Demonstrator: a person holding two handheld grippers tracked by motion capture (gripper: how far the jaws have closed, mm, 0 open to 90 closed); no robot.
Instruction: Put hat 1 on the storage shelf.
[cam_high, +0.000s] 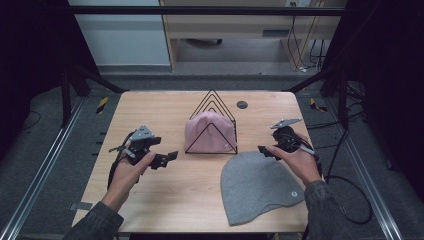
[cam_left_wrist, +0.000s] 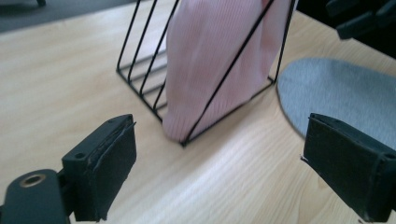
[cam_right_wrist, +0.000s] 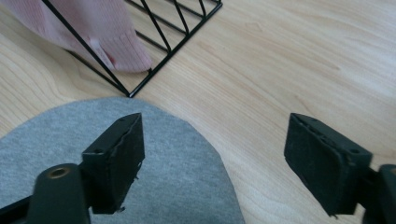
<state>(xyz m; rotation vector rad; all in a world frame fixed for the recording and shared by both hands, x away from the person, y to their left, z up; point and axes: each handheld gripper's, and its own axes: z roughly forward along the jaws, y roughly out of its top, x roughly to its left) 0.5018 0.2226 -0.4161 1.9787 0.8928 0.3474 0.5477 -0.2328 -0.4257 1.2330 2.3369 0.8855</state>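
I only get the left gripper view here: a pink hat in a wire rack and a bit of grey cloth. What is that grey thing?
Observer: A whole grey beanie, lying flat on the table in front of the wire rack.
Operator: Is anyone holding it?
Observer: No. The right gripper hovers over its edge, jaws open, with nothing between them.
Operator: Is the rack full?
Observer: No. The pink beanie fills the front slot; the slots behind stand empty.
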